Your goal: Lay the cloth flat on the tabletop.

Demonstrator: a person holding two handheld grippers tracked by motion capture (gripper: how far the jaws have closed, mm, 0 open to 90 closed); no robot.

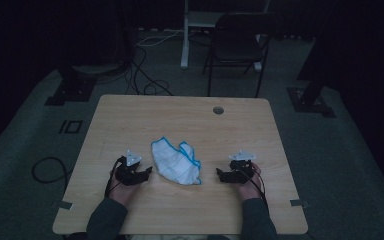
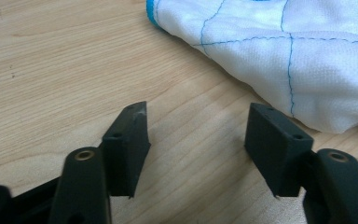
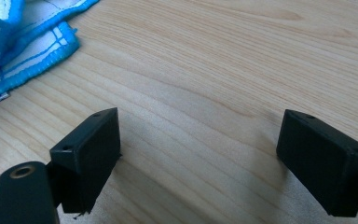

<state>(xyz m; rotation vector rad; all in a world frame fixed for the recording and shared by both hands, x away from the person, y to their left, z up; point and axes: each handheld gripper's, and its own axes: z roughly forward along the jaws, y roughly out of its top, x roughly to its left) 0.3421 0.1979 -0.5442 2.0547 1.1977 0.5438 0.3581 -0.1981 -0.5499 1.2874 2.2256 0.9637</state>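
A crumpled white cloth with a blue hem (image 1: pixel 176 162) lies in the middle of the wooden table (image 1: pixel 130 115). My left gripper (image 1: pixel 149 171) rests on the table just left of it, jaws open and empty; in the left gripper view (image 2: pixel 196 125) the cloth (image 2: pixel 279 51) lies just beyond the right jaw. My right gripper (image 1: pixel 219 174) sits to the cloth's right, open with bare wood between its jaws (image 3: pixel 199 135). In the right gripper view the cloth's blue edge (image 3: pixel 23 46) lies at the upper left, apart from the jaws.
A round cable hole (image 1: pixel 218 110) sits near the table's far edge. Beyond the table stand a dark folding chair (image 1: pixel 236 42) and a white stand leg (image 1: pixel 184 35), with cables on the floor (image 1: pixel 145 80). A cable loops on the floor (image 1: pixel 47 170) at the left.
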